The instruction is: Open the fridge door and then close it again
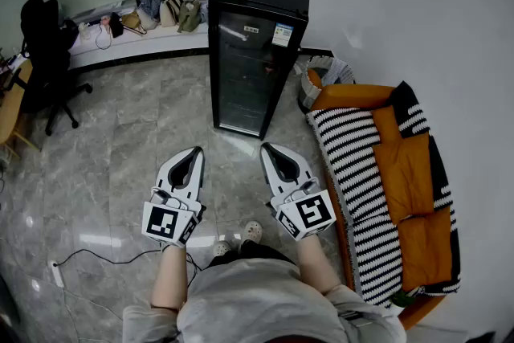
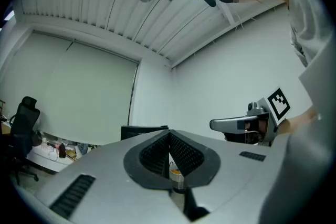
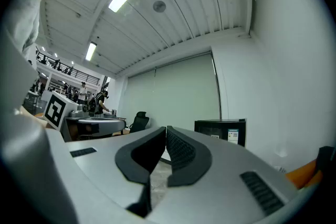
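Note:
A black fridge (image 1: 255, 52) with a glass door stands shut against the white wall, ahead of me. Its top also peeks over the jaws in the left gripper view as the fridge (image 2: 143, 131), and to the right in the right gripper view as the fridge (image 3: 220, 131). My left gripper (image 1: 193, 152) is held level over the floor, well short of the door, jaws shut and empty. My right gripper (image 1: 271, 149) hangs beside it, also shut with nothing held. Left gripper (image 2: 169, 135) and right gripper (image 3: 165, 131) tips meet in their own views.
An orange and striped sofa (image 1: 393, 173) runs along the right wall, with a basket (image 1: 325, 76) between it and the fridge. A black office chair (image 1: 48, 52) stands at the left. A low ledge (image 1: 136, 36) with bags runs along the back. A cable (image 1: 96, 257) lies on the floor.

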A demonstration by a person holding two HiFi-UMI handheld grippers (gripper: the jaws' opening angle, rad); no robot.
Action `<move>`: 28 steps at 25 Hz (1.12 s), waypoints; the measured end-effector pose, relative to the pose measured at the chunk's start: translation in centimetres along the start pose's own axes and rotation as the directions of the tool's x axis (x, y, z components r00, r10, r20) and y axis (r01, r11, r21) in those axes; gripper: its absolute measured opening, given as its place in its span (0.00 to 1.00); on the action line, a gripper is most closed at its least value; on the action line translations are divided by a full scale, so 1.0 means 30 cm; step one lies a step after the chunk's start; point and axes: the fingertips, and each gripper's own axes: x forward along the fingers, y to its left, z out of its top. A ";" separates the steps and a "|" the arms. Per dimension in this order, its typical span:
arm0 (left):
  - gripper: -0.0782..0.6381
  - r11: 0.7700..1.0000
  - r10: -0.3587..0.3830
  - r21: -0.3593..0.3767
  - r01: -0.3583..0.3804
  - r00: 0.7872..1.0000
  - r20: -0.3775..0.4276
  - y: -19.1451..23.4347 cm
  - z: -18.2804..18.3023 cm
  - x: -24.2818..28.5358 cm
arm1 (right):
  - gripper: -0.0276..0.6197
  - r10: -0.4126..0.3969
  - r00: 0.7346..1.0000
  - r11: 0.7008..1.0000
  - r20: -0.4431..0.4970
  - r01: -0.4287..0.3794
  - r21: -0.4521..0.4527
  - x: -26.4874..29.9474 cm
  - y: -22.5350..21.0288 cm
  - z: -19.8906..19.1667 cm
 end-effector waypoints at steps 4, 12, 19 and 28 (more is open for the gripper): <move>0.13 1.000 -0.007 0.003 0.007 1.000 -0.017 -0.001 -0.027 0.032 | 0.07 0.010 1.000 1.000 0.003 -0.010 0.000 0.021 -0.026 -0.006; 0.13 1.000 0.013 0.001 -0.013 1.000 -0.007 0.020 -0.033 0.144 | 0.07 0.036 0.999 0.999 0.002 -0.036 -0.018 0.097 -0.111 -0.024; 0.13 0.999 0.032 0.016 -0.033 0.999 0.008 0.042 -0.040 0.294 | 0.07 0.082 0.996 0.996 0.025 -0.083 0.014 0.193 -0.235 -0.030; 0.13 0.998 0.057 0.024 -0.057 0.998 -0.006 0.063 -0.079 0.424 | 0.07 0.138 0.990 0.990 0.016 -0.138 0.027 0.293 -0.336 -0.070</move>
